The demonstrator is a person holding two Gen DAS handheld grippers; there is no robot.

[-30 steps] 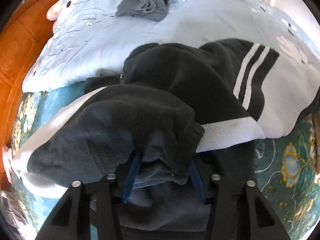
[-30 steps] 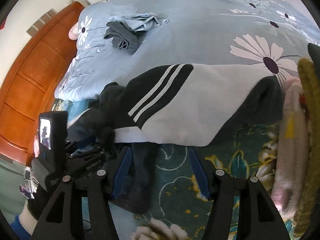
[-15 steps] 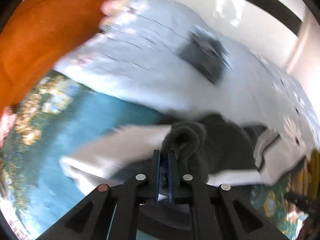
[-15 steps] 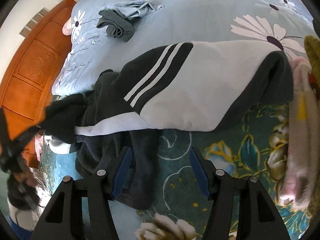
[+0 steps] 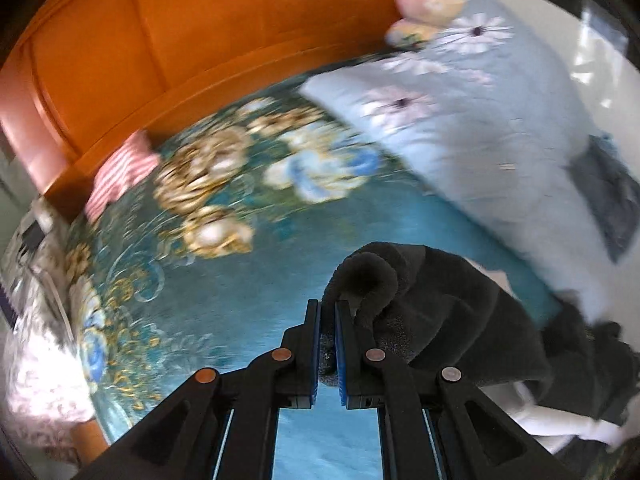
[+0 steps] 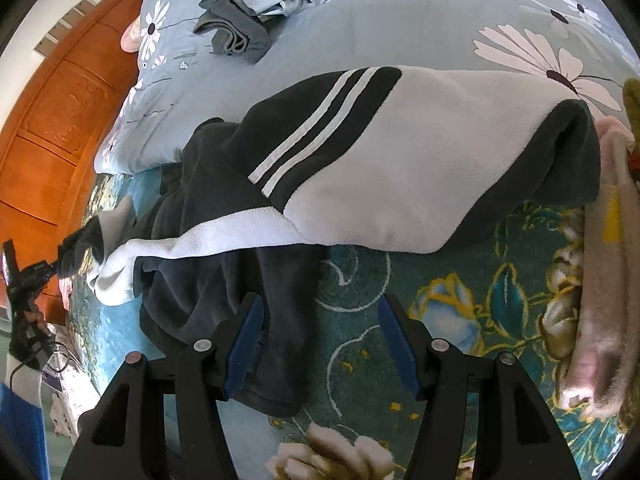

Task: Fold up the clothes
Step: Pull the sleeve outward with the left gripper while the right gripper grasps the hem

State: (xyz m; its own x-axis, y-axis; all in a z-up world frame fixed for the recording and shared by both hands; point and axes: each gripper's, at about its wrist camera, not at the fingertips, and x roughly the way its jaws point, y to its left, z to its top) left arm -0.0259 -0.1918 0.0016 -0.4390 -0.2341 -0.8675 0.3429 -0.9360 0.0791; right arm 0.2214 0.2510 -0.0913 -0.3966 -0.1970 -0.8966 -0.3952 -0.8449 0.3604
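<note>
Left claw [image 5: 328, 322] pinched near-shut on the dark cuff of the fleece top's sleeve [image 5: 372, 280]; cloth bunches over the right finger. Left view is motion-blurred, so detail is limited.

Right claw [image 6: 320, 344] wide, holding nothing, hovering just above the bed [image 6: 360, 288], its left finger over the top's dark lower fold.

Fleece top [image 6: 400, 168], black and white with two white stripes, lies across the bed, partly on the blue flowered quilt [image 6: 400, 20], partly on the teal flowered cover. Long axis runs left-right in the right view. The sleeve stretches off to the left, cuff end toward the headboard [image 6: 48, 128], where the left claw shows [image 6: 52, 268].

Judgement: sleeve gets laid back along that axis over the body; left claw owns it. Right claw is nearer the hem and body, ahead and slightly left.

Small pile of grey and blue clothes [image 6: 256, 20] sits well apart, farther up the quilt.
</note>
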